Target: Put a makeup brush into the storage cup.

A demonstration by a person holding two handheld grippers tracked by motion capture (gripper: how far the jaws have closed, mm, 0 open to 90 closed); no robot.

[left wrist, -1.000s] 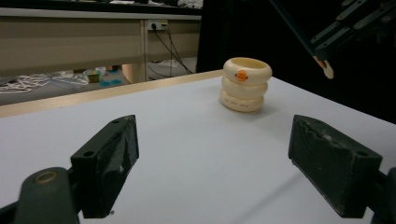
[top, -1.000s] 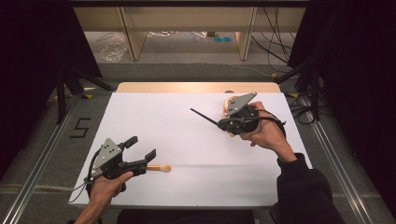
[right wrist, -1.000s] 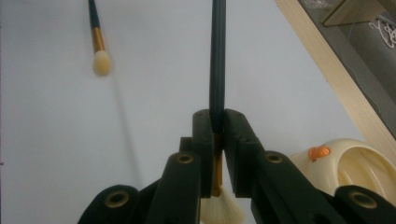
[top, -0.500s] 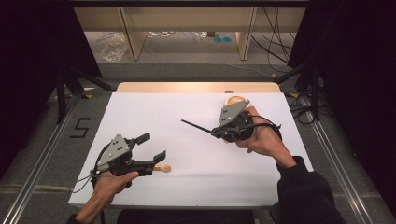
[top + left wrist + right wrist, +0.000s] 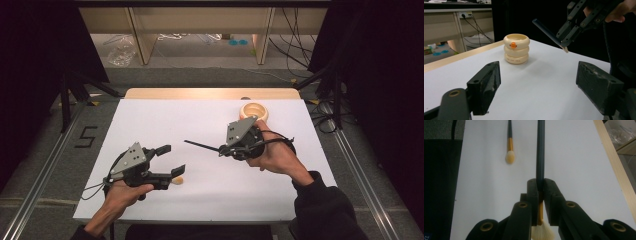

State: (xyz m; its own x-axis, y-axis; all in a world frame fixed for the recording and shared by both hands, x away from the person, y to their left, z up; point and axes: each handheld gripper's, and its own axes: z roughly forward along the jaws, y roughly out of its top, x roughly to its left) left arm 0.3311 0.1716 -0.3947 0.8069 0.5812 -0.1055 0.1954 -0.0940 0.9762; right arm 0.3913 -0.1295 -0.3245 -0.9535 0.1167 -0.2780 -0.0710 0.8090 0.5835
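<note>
Left gripper point(image 5: 169, 169): released, jaws just easing inward, nothing between them, near the desk's point(image 5: 150, 125) front-left corner.
Small brush with black handle, gold ferrule and cream tuft point(image 5: 509, 143): flat on the desk, tuft just beside the left gripper's lower jaw.
Right gripper point(image 5: 221, 148): clenched on a dark-handled brush point(image 5: 540, 152), handle pointing left.
Cream ringed duck-face cup point(image 5: 516, 48): upright by the far edge, toward the right corner.

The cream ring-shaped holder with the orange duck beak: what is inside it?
In the high view, the cream ring-shaped holder shows an open top with a pale hollow and nothing sticking out. In the left gripper view, its rim hides the bottom, so small contents cannot be excluded.
</note>
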